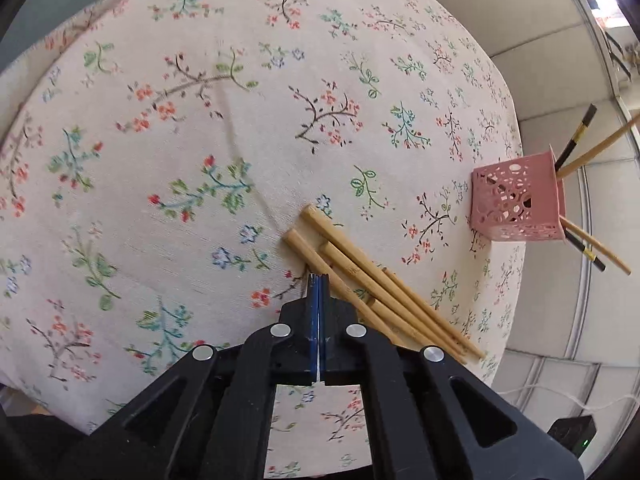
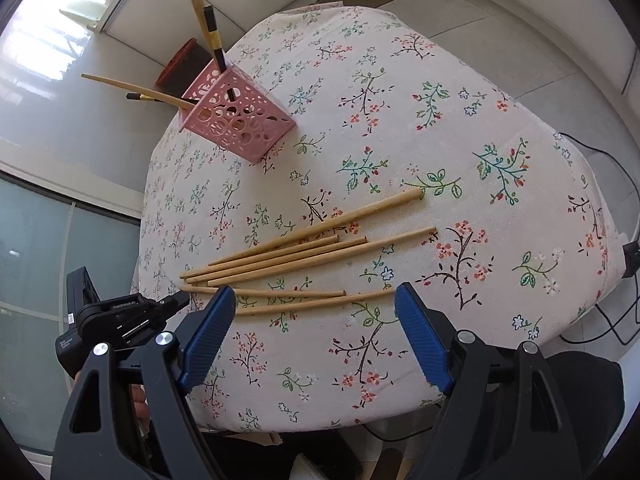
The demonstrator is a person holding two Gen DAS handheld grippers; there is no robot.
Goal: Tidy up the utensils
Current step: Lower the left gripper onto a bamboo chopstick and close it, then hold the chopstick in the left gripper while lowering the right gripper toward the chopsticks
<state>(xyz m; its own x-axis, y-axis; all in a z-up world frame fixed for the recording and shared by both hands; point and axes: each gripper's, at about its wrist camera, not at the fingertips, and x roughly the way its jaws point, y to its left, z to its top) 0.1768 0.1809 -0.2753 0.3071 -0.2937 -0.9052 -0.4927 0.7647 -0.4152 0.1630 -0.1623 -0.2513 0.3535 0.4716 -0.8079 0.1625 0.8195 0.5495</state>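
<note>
Several bamboo chopsticks [image 2: 312, 256] lie side by side on the floral tablecloth [image 2: 400, 120]; they also show in the left wrist view [image 1: 376, 280]. A pink perforated holder [image 2: 236, 118] stands near the table edge with chopsticks sticking out, some wooden, some black; it shows in the left wrist view [image 1: 518, 200] too. My right gripper [image 2: 314, 300] is open, its blue pads either side of the nearest chopsticks, just above them. My left gripper [image 1: 318, 280] is shut and empty, its tips beside the thick ends of the pile.
The round table's edge [image 2: 148, 220] drops to a tiled floor. A dark red stool [image 2: 184, 64] stands behind the holder. Black cables [image 2: 616, 312] run on the floor at the right. The left gripper's body [image 2: 120, 320] shows at the table's left edge.
</note>
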